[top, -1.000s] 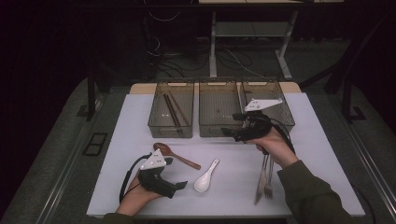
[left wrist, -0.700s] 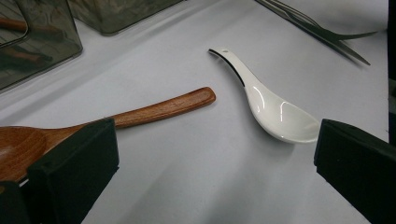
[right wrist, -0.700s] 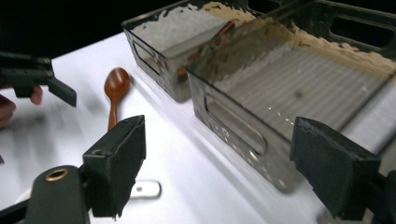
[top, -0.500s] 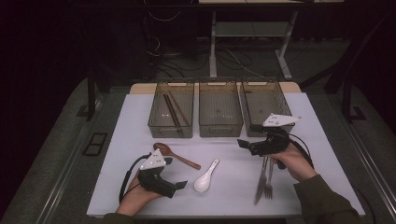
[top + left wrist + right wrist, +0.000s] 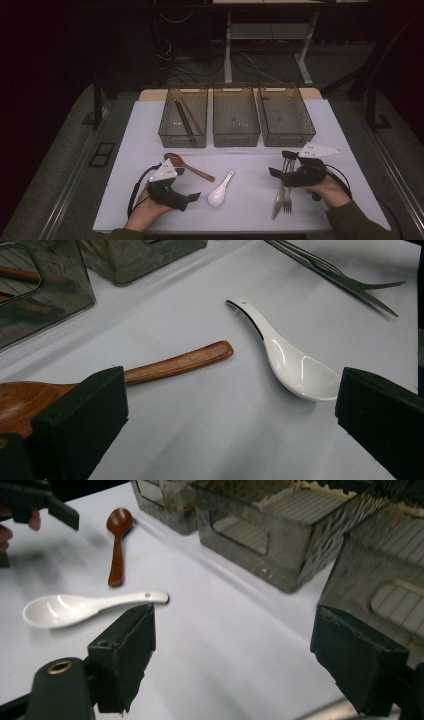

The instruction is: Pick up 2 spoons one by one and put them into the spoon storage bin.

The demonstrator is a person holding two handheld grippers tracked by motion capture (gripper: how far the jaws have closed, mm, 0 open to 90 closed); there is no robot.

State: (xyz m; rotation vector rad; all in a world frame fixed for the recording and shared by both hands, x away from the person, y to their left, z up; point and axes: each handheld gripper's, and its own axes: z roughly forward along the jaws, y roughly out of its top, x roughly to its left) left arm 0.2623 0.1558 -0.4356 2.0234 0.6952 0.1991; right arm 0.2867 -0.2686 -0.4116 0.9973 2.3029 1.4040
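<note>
my right gripper (image 5: pixel 281 164) hangs over the metal fork (image 5: pixel 287 192) and the metal knife (image 5: pixel 279 194), jaws spread wide with nothing between them; these two lie side by side at the right front of the white table (image 5: pixel 345 150), touching or nearly so, handles toward the right-hand bin (image 5: pixel 285 117). i judge them the next things to take.

both are thin, stiff steel and lie flat, so there is little edge for a pad to catch. i expect them to be light but slick, apt to slide or pivot if pinched off-centre. i would close across the fork's handle near its middle, where the width is even, and keep the pads off the tines. since the knife lies so close, one jaw may nudge it or catch both together; starting from the outer side looks safer.

my left gripper (image 5: pixel 194 196) rests low at the left front, jaws also wide apart and empty. ahead of it lie the white ceramic soup spoon (image 5: pixel 285 356) and the wooden spoon (image 5: pixel 165 365), near each other but apart. the ceramic one looks glossy, brittle and heavier at the bowl; its narrow handle is the place to hold. the wooden spoon looks light and less slippery.

the left-hand bin (image 5: pixel 183 119) holds wooden chopsticks (image 5: pixel 184 119); the middle bin (image 5: pixel 236 117) looks empty.
</note>
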